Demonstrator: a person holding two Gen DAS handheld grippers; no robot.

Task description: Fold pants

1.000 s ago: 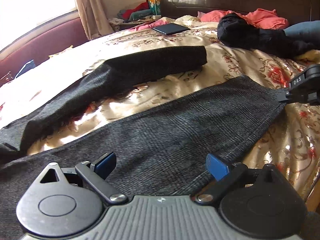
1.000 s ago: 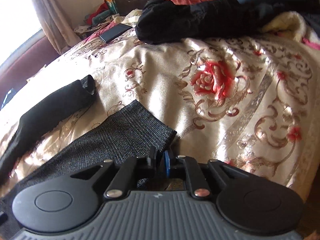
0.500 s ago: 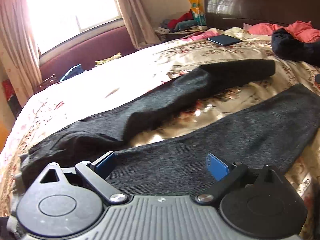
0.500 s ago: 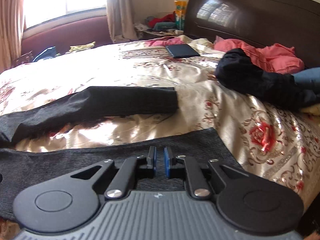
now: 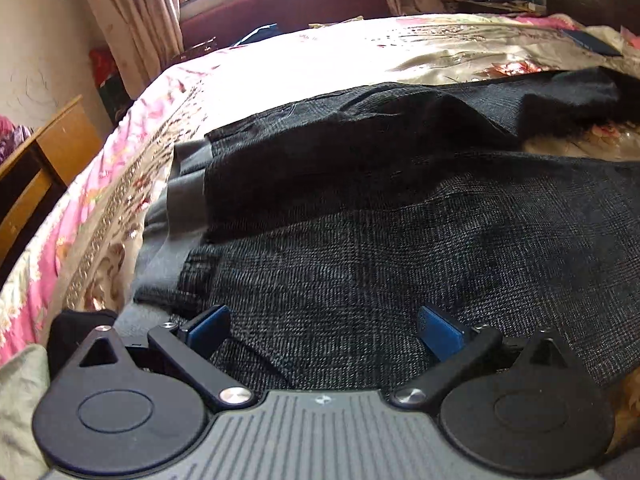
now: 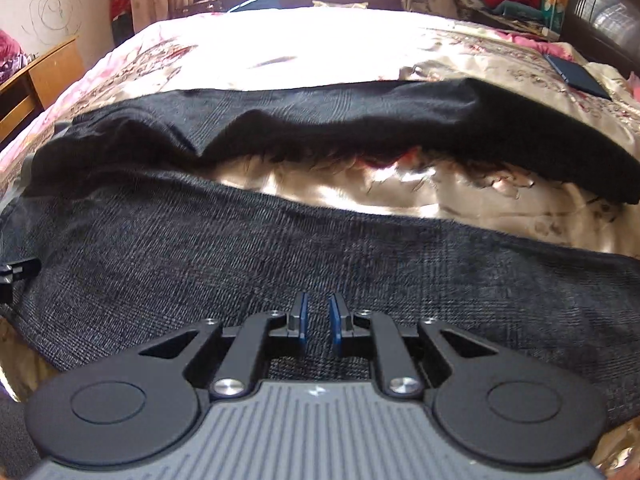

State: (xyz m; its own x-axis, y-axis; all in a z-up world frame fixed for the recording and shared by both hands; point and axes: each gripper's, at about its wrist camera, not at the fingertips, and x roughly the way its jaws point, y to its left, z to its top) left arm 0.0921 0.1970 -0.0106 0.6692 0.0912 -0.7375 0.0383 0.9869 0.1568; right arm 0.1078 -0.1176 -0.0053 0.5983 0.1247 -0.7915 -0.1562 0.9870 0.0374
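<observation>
Your left tool (image 5: 324,330) hangs with its blue pads spread wide over the dark grey woven pants (image 5: 380,264), gripping nothing. Your right tool (image 6: 318,326) has its pads nearly together, a narrow gap between them and no cloth caught. The pants lie spread on the floral cream satin bedspread (image 6: 320,44), legs apart, waistband towards the left.

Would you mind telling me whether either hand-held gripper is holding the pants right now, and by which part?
Neither holds anything. The left hand-held gripper stands wide open over the pants; the right hand-held gripper shows an empty gap between its nearly closed pads.
</observation>
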